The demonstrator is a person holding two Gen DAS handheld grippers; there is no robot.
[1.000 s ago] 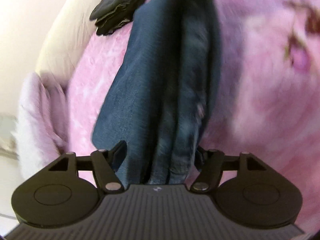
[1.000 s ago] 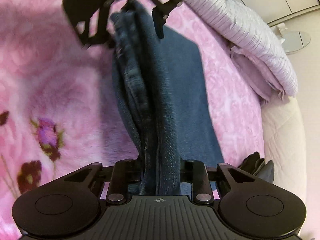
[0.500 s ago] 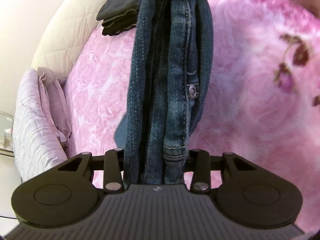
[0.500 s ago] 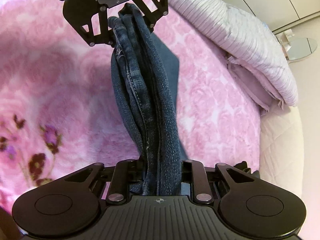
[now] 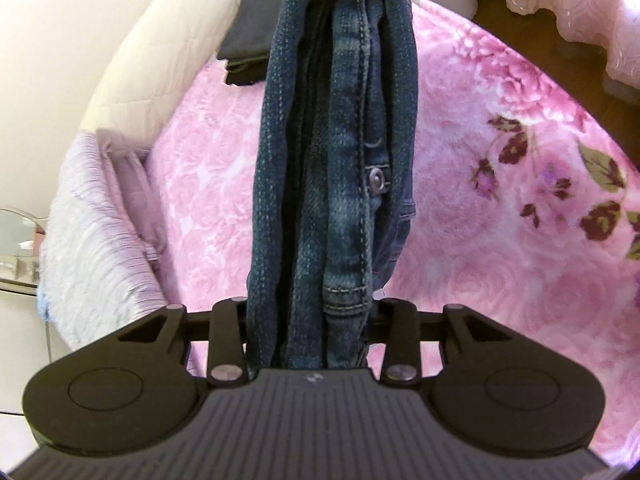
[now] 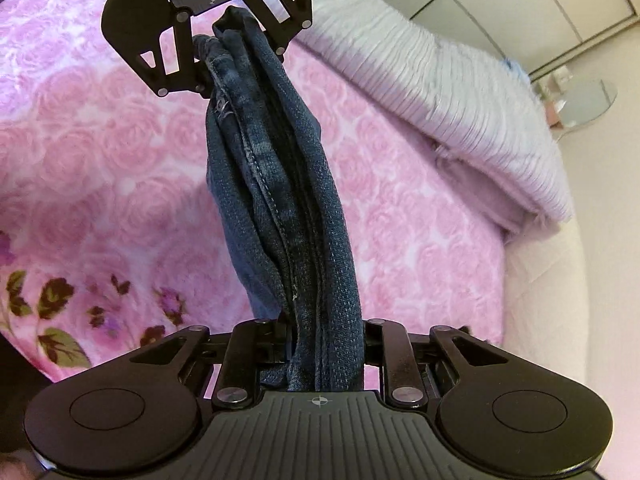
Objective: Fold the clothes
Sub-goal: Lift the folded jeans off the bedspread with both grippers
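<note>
A pair of dark blue jeans (image 5: 332, 152) is bunched lengthwise and stretched in the air between my two grippers, well above the pink rose blanket (image 5: 480, 240). My left gripper (image 5: 308, 320) is shut on one end, with a hem and a metal button showing. My right gripper (image 6: 324, 344) is shut on the other end of the jeans (image 6: 280, 200). The left gripper (image 6: 228, 56) also shows at the top of the right wrist view, clamped on the denim. The fingertips are hidden in the cloth.
A folded black garment (image 5: 248, 52) lies at the blanket's far edge by the cream quilted bed rim (image 5: 160, 48). A lilac striped pillow (image 6: 440, 92) lies along one side. A round glass side table (image 6: 584, 104) stands beyond the pillow. Pink curtains (image 5: 580, 8) hang beyond the bed.
Both grippers have risen with the jeans; the hanging cloth has lifted clear of the blanket and now spans tautly between them. The grip on both ends is unchanged.
</note>
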